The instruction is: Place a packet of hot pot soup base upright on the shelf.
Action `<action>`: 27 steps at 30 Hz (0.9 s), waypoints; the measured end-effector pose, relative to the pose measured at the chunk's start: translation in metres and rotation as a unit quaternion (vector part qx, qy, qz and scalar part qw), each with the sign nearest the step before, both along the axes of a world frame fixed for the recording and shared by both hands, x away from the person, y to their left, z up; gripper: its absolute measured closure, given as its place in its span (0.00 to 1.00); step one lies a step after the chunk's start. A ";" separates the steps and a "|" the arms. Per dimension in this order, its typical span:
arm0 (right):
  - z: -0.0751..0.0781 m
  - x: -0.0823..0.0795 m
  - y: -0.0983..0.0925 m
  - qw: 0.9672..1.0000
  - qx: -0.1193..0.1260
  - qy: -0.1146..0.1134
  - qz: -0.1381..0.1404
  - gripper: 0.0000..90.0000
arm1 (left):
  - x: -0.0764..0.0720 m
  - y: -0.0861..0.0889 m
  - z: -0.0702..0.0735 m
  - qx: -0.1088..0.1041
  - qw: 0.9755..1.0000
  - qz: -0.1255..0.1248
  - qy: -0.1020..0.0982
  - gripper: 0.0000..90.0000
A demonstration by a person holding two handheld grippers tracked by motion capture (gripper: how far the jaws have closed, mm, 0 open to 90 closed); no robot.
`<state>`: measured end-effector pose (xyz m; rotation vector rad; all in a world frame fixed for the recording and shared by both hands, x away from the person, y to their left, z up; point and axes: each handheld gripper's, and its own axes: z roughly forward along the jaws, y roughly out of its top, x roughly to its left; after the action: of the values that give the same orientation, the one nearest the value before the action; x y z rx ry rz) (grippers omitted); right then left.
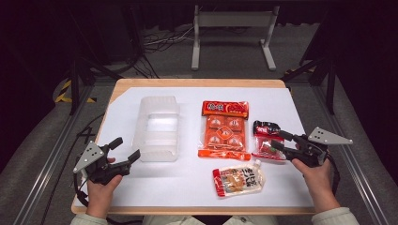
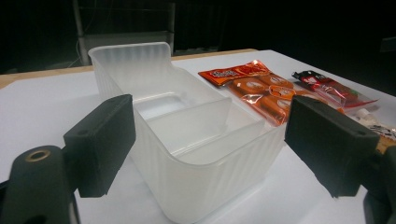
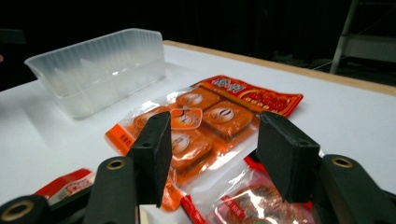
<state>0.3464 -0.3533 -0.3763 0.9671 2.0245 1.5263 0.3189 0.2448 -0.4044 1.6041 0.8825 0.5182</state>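
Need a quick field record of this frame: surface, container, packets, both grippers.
surface: white sheet over a wooden table
container: clear plastic bin, ribbed walls, divider inside, nothing in it
packets: orange multi-pack mid-table; small red and black packet to its right; beige pouch with red edge nearest the person
left gripper: open, holds nothing, jaws aimed at the bin's near end, apart from it
right gripper: open, holds nothing, jaws over the small red and black packet; contact cannot be told

Print on orange snack pack (image 1: 224, 129) too small to read. Red-black packet (image 3: 254, 205) cut by bottom edge in right gripper view, partly behind right tool (image 3: 212, 156).
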 end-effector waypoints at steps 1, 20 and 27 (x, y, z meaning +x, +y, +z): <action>0.002 0.004 0.000 1.000 -0.003 0.002 -0.008 0.49 | 0.000 0.000 0.000 0.003 1.000 -0.001 0.000 0.19; 0.023 0.055 0.021 1.000 -0.022 0.004 -0.021 0.44 | 0.001 0.000 -0.003 0.003 1.000 0.000 0.001 0.19; 0.028 0.080 0.032 0.999 -0.029 0.020 -0.033 0.39 | 0.001 0.000 -0.004 0.006 1.000 0.002 0.000 0.19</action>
<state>0.4261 -0.3214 -0.3486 1.0404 2.0311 1.4173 0.3201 0.2445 -0.4081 1.6134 0.8852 0.5276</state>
